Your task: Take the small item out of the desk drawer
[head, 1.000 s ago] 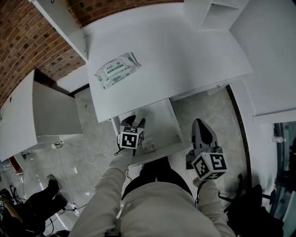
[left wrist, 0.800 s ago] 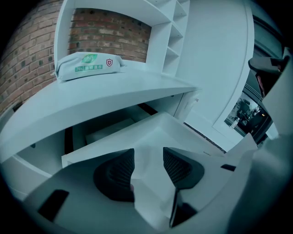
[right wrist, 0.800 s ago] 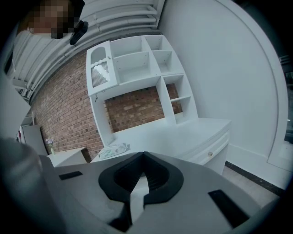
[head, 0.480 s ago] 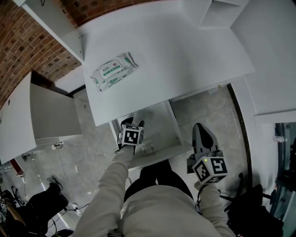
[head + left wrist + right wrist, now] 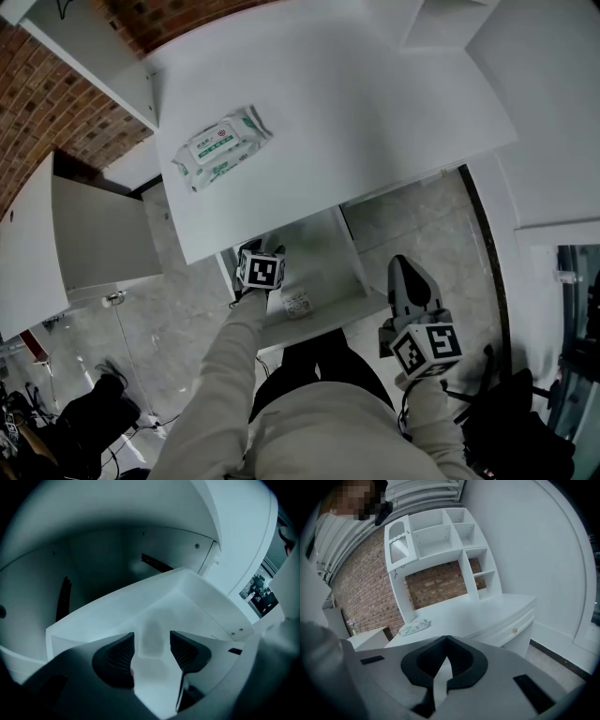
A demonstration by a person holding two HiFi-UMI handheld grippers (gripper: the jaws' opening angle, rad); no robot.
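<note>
head view brightly and evenly lit, desk top [image 5: 356, 112] pretty washed out, edges bent hard by fisheye, left gripper view dim and bluish, drawer [image 5: 201, 597] smeared out of focus, corners blacked out in both gripper views

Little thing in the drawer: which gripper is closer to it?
Left. The left gripper is in the open drawer, just beside the small item. The right gripper is outside the drawer, farther off.

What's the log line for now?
left gripper: in open drawer, jaws just opening, blurry pale shape between, ungripped | right gripper: shut, empty | small item: in drawer
</note>
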